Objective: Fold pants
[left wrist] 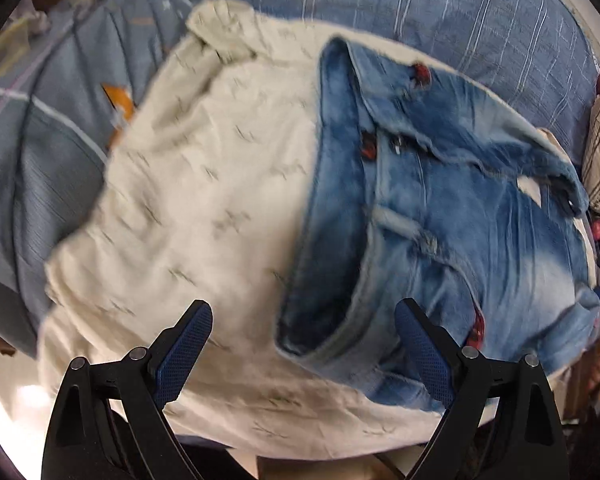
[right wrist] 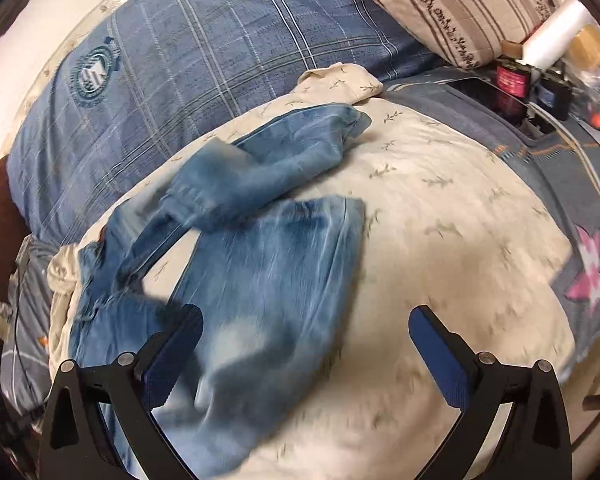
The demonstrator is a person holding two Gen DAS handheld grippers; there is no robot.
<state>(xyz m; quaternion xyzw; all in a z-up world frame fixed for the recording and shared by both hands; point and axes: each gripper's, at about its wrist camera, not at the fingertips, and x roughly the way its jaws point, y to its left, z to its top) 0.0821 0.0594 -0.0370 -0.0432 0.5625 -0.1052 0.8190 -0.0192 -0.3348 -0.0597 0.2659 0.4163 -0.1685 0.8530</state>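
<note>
Left wrist view: the left gripper (left wrist: pixel 303 322) hangs with its fingers (left wrist: pixel 188 344) spread wide and holding nothing above the jeans (left wrist: pixel 440 208), which lie on a cream floral blanket (left wrist: pixel 188 184) over the bed. The open waistband (left wrist: pixel 328 264) sits at about 1 o'clock from the fingers, just ahead, the denim running off toward 2 o'clock

Right wrist view: the right gripper (right wrist: pixel 305 326) is likewise open and empty. The legs (right wrist: pixel 268 248) lie crooked, stretching from 7 o'clock up to 12 o'clock, nearer its left finger (right wrist: pixel 172 356). The left gripper looks nearer the waist, the right nearer the cuffs (right wrist: pixel 352 120)
</note>
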